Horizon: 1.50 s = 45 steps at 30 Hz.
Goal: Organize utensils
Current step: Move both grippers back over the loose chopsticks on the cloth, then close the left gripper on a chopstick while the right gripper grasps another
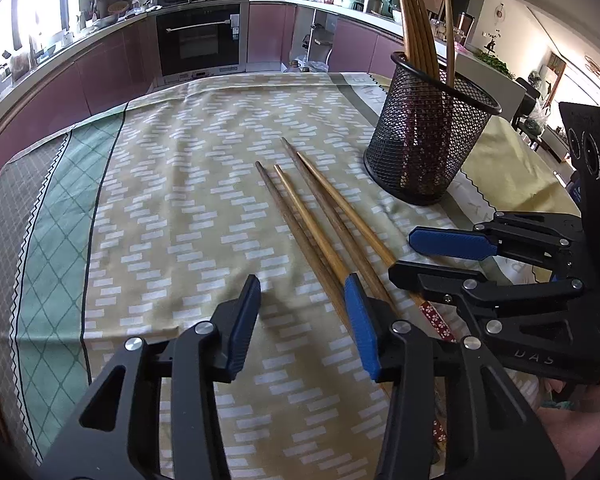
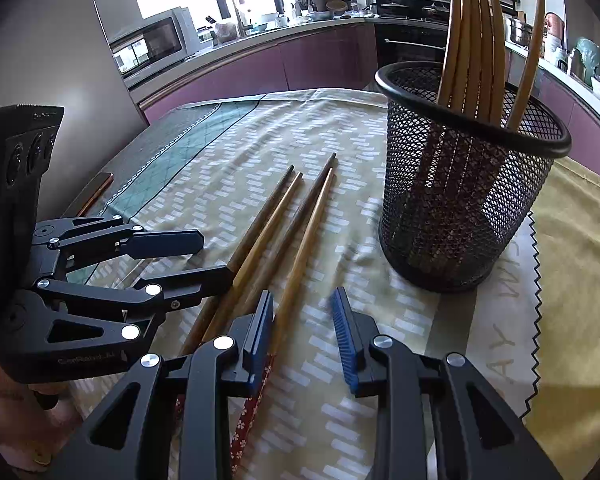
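Note:
Several wooden chopsticks [image 1: 300,208] [image 2: 284,220] lie side by side on the patterned tablecloth, with red flowered handle ends [image 2: 252,408] nearest me. A black mesh cup [image 1: 424,140] [image 2: 460,208] stands upright to their right and holds several more chopsticks [image 1: 416,20] [image 2: 476,32]. My left gripper [image 1: 302,316] [image 2: 216,258] is low over the loose chopsticks and open, its right pad above them, and only cloth shows in the gap. My right gripper [image 2: 304,328] [image 1: 416,258] is open too. One light chopstick runs along the inside of its left pad, and its right pad is clear of it.
The tablecloth [image 1: 172,200] covers the table, with a yellow cloth [image 2: 572,264] under its right side. A thin copper-edged object [image 2: 96,196] lies near the left table edge. Purple kitchen cabinets and an oven stand beyond the far edge. A hand [image 2: 20,400] holds the left gripper.

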Each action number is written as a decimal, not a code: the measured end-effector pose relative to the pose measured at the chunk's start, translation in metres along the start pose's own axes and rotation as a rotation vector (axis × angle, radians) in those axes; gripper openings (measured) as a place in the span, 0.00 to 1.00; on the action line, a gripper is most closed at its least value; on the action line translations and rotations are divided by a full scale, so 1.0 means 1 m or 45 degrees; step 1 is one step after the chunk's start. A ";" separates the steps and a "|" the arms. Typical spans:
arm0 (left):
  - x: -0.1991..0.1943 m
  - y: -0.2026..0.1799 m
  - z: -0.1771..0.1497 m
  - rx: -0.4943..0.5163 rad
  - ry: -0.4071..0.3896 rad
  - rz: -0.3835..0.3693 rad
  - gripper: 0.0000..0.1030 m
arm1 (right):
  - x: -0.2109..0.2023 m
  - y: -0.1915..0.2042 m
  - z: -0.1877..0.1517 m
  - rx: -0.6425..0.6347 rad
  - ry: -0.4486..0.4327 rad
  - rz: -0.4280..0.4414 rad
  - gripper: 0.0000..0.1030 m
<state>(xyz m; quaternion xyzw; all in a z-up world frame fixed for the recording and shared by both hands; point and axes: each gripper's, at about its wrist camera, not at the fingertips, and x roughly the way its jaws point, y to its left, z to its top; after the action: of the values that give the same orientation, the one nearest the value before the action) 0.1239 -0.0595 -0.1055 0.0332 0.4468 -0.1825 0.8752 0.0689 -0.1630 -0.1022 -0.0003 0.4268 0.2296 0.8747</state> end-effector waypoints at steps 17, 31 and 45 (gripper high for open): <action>0.012 0.005 0.015 -0.012 0.028 0.012 0.24 | 0.011 -0.004 0.014 -0.006 -0.009 -0.053 0.17; 0.006 0.006 0.011 -0.094 0.005 0.015 0.08 | 0.003 -0.020 0.009 0.097 -0.022 0.018 0.06; 0.009 0.003 0.011 -0.048 0.030 0.032 0.12 | -0.012 -0.019 0.005 0.100 -0.043 0.093 0.06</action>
<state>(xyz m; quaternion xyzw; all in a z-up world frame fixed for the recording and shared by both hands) 0.1385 -0.0615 -0.1068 0.0243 0.4599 -0.1627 0.8726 0.0741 -0.1842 -0.0933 0.0534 0.4202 0.2443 0.8723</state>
